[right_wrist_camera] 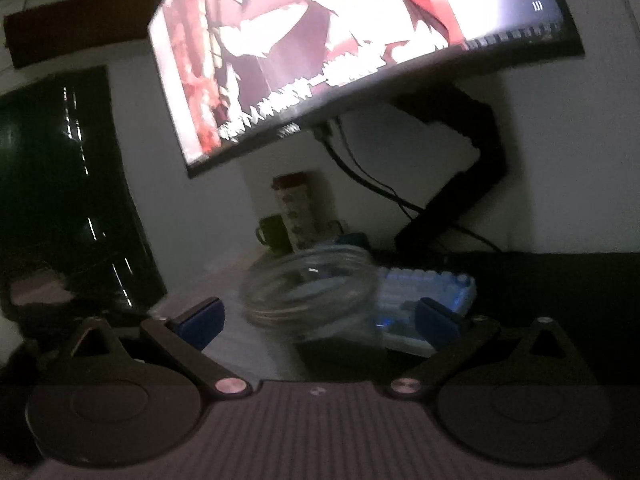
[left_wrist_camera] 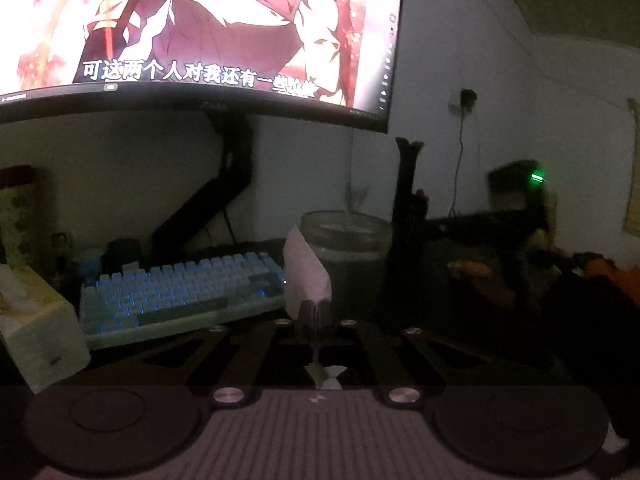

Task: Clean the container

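Note:
A clear glass container [left_wrist_camera: 346, 246] stands on the dark desk just beyond my left gripper [left_wrist_camera: 314, 312], which is shut on a folded white tissue [left_wrist_camera: 306, 276] that sticks up from between its fingers. In the right wrist view the same glass container [right_wrist_camera: 312, 292] appears blurred, a little ahead of and between the wide-apart blue pads [right_wrist_camera: 200, 320] of my right gripper [right_wrist_camera: 318, 320]. The right gripper is open and its pads do not touch the glass.
A large monitor [left_wrist_camera: 200, 28] on a black arm [left_wrist_camera: 224, 196] hangs over the desk. A backlit blue-white keyboard [left_wrist_camera: 180, 292] lies left of the container, with a pale tissue box [left_wrist_camera: 36, 320] further left. A patterned tube [right_wrist_camera: 298, 216] and dark mug [right_wrist_camera: 272, 232] stand behind.

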### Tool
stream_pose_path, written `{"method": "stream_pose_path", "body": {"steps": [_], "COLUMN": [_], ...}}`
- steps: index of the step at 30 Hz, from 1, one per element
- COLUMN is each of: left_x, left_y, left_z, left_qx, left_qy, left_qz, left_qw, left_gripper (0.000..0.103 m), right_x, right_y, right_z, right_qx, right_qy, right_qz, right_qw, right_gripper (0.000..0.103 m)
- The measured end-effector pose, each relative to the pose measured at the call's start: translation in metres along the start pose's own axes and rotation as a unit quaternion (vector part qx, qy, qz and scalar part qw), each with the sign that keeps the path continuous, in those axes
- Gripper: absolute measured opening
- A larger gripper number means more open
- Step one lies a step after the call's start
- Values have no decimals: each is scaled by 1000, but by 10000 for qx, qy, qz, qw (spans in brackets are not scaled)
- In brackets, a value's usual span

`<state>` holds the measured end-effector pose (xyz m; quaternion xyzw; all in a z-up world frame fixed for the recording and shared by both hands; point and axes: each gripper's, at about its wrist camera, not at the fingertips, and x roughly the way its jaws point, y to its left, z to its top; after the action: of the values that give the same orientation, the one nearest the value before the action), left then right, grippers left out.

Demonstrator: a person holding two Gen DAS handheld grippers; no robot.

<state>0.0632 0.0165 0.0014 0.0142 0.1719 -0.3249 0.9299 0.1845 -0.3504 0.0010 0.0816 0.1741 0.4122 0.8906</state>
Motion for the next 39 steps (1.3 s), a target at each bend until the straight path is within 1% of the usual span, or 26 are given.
{"method": "stream_pose_path", "body": {"steps": [2, 4, 6, 8, 10, 11, 13, 15, 17, 18, 20, 21, 22, 23, 24, 25, 27, 30, 33, 35, 36, 39], "left_x": [-4, -2, 4, 9, 13, 17, 26, 32, 36, 38, 34, 32, 30, 29, 27, 31, 45, 74, 104, 113, 115, 119], "left_y": [4, 8, 16, 25, 35, 39, 47, 50, 53, 54, 51, 49, 43, 38, 32, 24, 7, -20, -40, -41, -38, -28], "left_z": [-2, -3, -4, -9, -16, -19, -26, -32, -38, -39, -38, -36, -33, -30, -26, -23, -19, -25, -37, -33, -31, -26], "left_qx": [44, 16, -116, -148, -138, -114, -11, 179, 311, 375, 551, 627, 750, 873, 997, 1154, 1469, 2152, 2709, 2630, 2565, 2366], "left_qy": [22, 112, 330, 502, 661, 815, 1116, 1365, 1577, 1660, 1713, 1677, 1571, 1463, 1354, 1374, 1386, 1695, 2083, 2206, 2290, 2540], "left_qz": [-42, 90, 266, 418, 444, 503, 691, 858, 976, 952, 794, 714, 647, 580, 512, 442, 615, 775, 1229, 1465, 1569, 1877], "left_qw": [10000, 9999, 9990, 9978, 9967, 9953, 9913, 9868, 9822, 9808, 9805, 9812, 9826, 9837, 9844, 9828, 9775, 9586, 9317, 9277, 9258, 9188], "left_gripper": [2, 3, 3, 3, 3, 3, 3, 3, 3, 6, 29, 73, 103, 100, 100, 100, 100, 100, 100, 99, 97, 98], "right_x": [11, 22, 30, 38, 46, 50, 57, 60, 61, 61, 61, 60, 58, 55, 54, 54, 53, 52, 46, 43, 42, 41], "right_y": [-13, -17, -19, -17, -17, -15, -12, -12, -12, -13, -15, -15, -17, -18, -19, -20, -20, -18, -16, -16, -15, -14], "right_z": [2, 4, 6, 6, 6, 4, 1, -4, -9, -12, -16, -17, -18, -20, -19, -20, -20, -19, -17, -16, -15, -15], "right_qx": [207, 243, 192, 36, -56, -166, -315, -326, -300, -267, -209, -182, -136, -90, -29, 1, 31, 98, 117, 165, 155, 215], "right_qy": [177, 341, 514, 598, 715, 755, 798, 757, 701, 667, 607, 572, 499, 425, 372, 338, 298, 241, 60, -10, -30, -59], "right_qz": [239, 444, 621, 693, 738, 744, 704, 722, 730, 729, 713, 703, 718, 733, 742, 734, 722, 772, 771, 782, 775, 764], "right_qw": [9993, 9981, 9966, 9958, 9947, 9942, 9938, 9940, 9944, 9948, 9954, 9957, 9961, 9964, 9965, 9967, 9969, 9967, 9969, 9968, 9969, 9968], "right_gripper": [103, 103, 103, 103, 103, 103, 103, 103, 103, 103, 103, 103, 103, 103, 103, 103, 103, 103, 103, 103, 103, 103]}}
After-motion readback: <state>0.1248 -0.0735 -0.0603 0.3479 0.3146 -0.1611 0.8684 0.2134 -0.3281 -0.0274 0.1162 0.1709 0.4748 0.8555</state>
